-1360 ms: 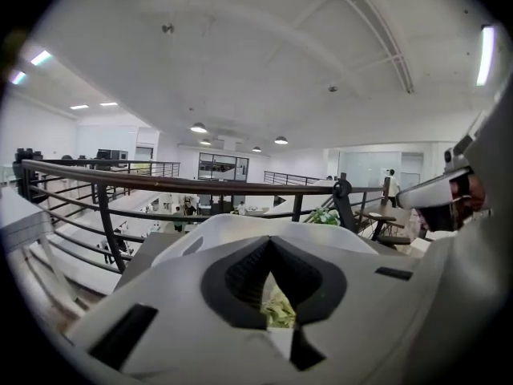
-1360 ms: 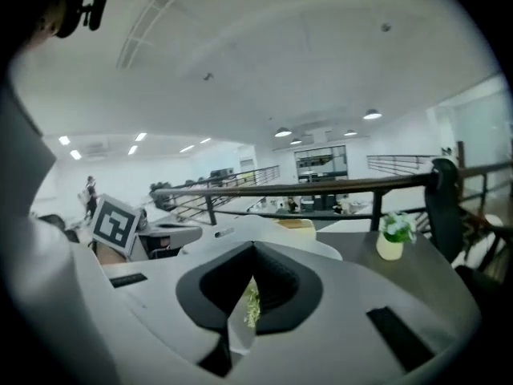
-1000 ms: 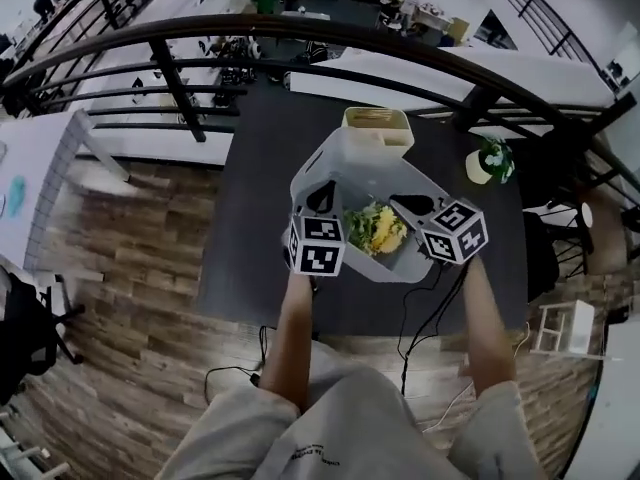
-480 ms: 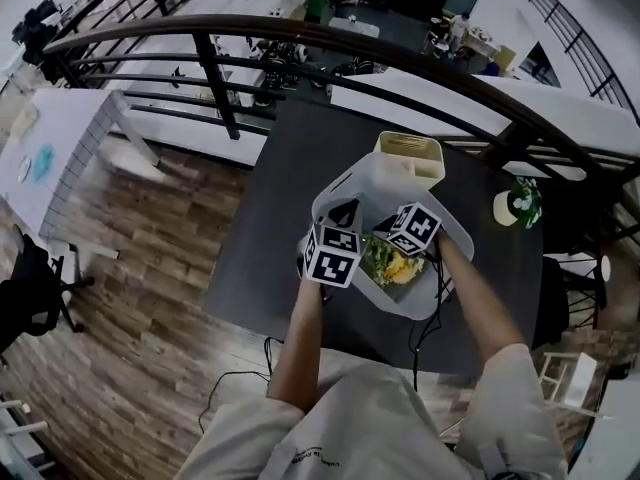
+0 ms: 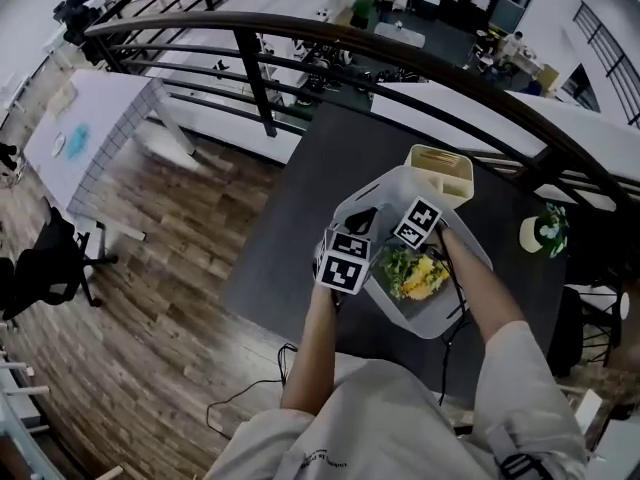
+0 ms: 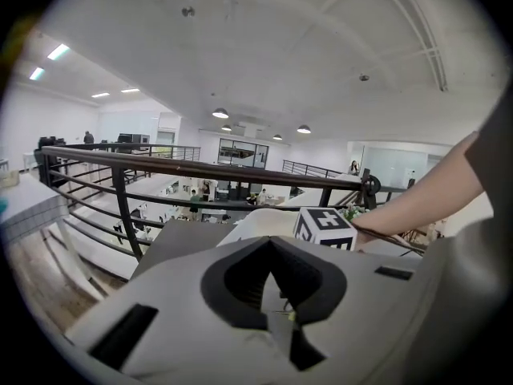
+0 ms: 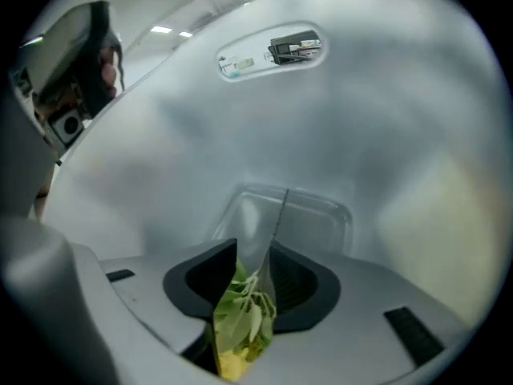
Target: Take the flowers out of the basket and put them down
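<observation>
A dark table (image 5: 290, 218) stands on a wood floor (image 5: 170, 298), with a black railing (image 5: 300, 43) past its 12 o'clock edge. On the table sits a white basket (image 5: 425, 330), and the flowers (image 5: 418, 273) lie inside it toward 5 o'clock. A cream box (image 5: 440, 173) is just beside the basket at 1 o'clock, and a potted plant (image 5: 548, 230) is well apart at 3 o'clock. The left gripper (image 5: 352, 240) is at the basket's 9 o'clock rim. The right gripper (image 5: 413, 236) reaches down into the basket at 12 o'clock of the flowers.

In the left gripper view the jaws meet in a thin seam; whether the rim is pinched there I cannot tell.

In the right gripper view the jaws have just been opening and stand apart, with the green and yellow flowers between them and the basket's white wall behind
</observation>
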`<act>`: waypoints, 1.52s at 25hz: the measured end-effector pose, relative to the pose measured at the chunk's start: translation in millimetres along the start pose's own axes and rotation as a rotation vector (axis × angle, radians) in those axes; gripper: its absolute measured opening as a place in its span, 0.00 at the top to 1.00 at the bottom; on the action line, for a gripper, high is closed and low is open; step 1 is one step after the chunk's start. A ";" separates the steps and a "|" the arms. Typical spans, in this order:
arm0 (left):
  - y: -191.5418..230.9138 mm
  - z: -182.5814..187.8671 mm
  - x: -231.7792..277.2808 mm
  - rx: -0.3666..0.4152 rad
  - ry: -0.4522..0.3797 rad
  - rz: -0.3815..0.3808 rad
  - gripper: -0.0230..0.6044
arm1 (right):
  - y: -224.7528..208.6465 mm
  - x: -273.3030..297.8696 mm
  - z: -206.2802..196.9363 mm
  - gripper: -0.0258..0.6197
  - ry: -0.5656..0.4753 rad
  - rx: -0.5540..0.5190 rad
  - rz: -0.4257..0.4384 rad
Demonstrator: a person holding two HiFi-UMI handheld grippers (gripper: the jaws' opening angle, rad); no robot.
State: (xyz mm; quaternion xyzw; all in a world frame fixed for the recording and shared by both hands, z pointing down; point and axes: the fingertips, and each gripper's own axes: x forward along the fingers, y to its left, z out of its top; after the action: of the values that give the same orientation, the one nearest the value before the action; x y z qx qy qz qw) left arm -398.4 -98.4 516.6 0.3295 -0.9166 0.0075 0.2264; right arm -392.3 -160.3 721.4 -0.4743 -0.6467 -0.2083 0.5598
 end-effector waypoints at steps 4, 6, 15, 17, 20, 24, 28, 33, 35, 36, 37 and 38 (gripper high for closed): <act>0.2 1.0 -0.7 0.037 0.017 -0.037 0.92 | -19.5 21.0 1.1 0.72 0.036 0.033 -0.018; -2.1 -1.6 -0.3 0.052 0.027 -0.068 0.92 | -21.1 33.8 -0.8 0.72 0.081 0.010 -0.013; -6.0 -0.3 5.4 0.068 0.019 -0.130 0.92 | -7.6 60.3 -20.4 0.73 0.196 0.206 0.048; -6.8 -1.4 3.9 0.067 0.017 -0.144 0.92 | -6.0 61.2 -24.2 0.84 0.201 0.246 0.038; -5.3 -0.8 3.8 0.063 0.005 -0.152 0.92 | -8.9 52.9 -18.0 0.87 0.164 0.304 0.030; -5.7 -0.8 6.7 0.092 0.017 -0.149 0.92 | -24.9 34.0 -4.6 0.87 0.046 0.323 -0.008; 4.2 2.0 0.0 0.052 -0.005 -0.066 0.92 | -15.0 -2.6 11.1 0.87 -0.088 0.321 0.001; 1.8 9.0 -15.6 0.039 -0.055 0.048 0.92 | 4.0 -49.1 24.4 0.88 -0.217 0.316 0.020; -7.0 8.9 -24.7 0.037 -0.062 0.071 0.92 | 14.0 -63.1 27.3 0.88 -0.248 0.287 0.018; -10.5 8.6 -28.7 0.043 -0.063 0.084 0.92 | 18.5 -70.3 29.6 0.88 -0.266 0.273 0.017; -13.5 8.4 -32.3 0.047 -0.065 0.098 0.92 | 22.5 -78.3 32.6 0.88 -0.287 0.261 0.016; -16.7 8.0 -35.5 0.044 -0.068 0.110 0.93 | 26.2 -86.9 35.9 0.88 -0.309 0.252 0.015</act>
State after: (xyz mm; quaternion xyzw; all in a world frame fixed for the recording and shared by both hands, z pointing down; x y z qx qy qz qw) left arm -367.4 -91.5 492.3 0.2836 -0.9401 0.0291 0.1872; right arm -395.7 -152.4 624.2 -0.4316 -0.7422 -0.0461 0.5106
